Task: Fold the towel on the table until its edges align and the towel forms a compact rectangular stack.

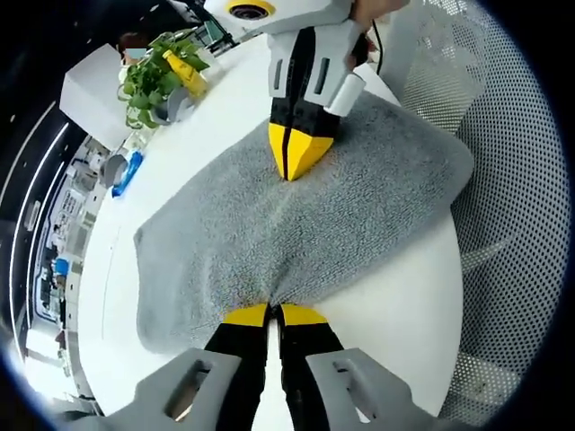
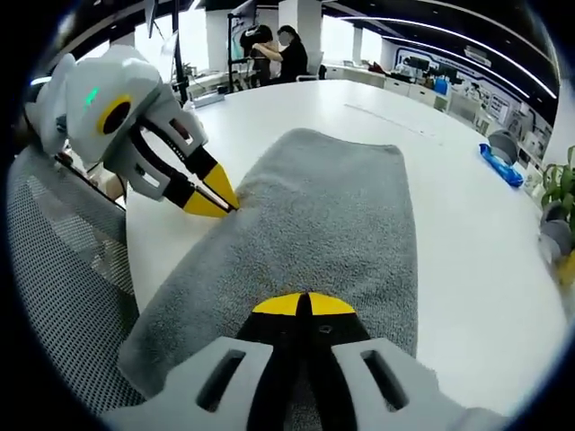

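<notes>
towel (image 1: 296,215) lies grey across the white table (image 1: 395,314) in my left gripper view; my left gripper (image 1: 274,314) pinches its near edge, jaws closed, and the right gripper (image 1: 299,157) bites the far side. right gripper view: my jaws are closed on the towel, left gripper at its edge.

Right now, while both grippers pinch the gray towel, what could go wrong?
The towel lies close to the table's edge, beside a mesh chair; a pull that way might drag it off. The left gripper and right gripper each pinch only a small bit of cloth, so an edge could slip free. Uneven lifting might also leave the fold crooked.
</notes>
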`<action>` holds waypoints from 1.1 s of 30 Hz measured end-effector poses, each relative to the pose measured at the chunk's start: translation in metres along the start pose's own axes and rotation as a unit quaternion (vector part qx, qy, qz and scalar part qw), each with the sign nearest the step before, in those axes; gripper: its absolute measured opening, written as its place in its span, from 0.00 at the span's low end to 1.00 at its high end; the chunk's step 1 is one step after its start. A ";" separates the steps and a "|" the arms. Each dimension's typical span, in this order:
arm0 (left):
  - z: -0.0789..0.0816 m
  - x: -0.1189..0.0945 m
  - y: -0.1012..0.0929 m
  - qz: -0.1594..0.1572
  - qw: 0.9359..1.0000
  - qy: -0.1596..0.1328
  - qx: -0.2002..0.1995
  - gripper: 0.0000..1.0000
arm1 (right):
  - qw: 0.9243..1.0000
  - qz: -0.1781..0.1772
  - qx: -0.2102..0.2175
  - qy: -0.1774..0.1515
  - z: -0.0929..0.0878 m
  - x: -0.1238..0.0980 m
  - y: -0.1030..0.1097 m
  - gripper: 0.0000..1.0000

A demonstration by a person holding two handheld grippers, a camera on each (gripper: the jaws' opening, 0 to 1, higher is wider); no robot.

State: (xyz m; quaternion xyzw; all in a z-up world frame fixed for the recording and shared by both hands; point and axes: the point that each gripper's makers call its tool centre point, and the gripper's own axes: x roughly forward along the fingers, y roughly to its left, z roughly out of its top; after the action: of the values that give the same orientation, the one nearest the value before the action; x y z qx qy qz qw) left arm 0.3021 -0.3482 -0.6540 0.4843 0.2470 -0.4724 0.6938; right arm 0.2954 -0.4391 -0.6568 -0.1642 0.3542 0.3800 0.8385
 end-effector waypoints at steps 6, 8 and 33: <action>-0.017 -0.001 0.009 0.016 0.999 0.007 -0.042 0.01 | 1.000 0.018 0.013 -0.002 0.000 0.000 0.007 0.00; -0.017 -0.001 0.009 0.015 0.999 0.005 -0.047 0.01 | 1.000 0.019 0.012 -0.001 0.000 0.000 0.008 0.00; 0.000 -0.007 0.016 0.037 0.996 -0.015 -0.082 0.01 | 1.000 0.022 -0.004 0.005 -0.001 -0.001 0.015 0.00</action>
State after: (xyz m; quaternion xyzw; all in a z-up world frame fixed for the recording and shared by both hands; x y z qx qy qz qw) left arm 0.3134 -0.3434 -0.6411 0.4274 0.2567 -0.4318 0.7517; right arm 0.2828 -0.4304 -0.6572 -0.1614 0.3606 0.3987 0.8276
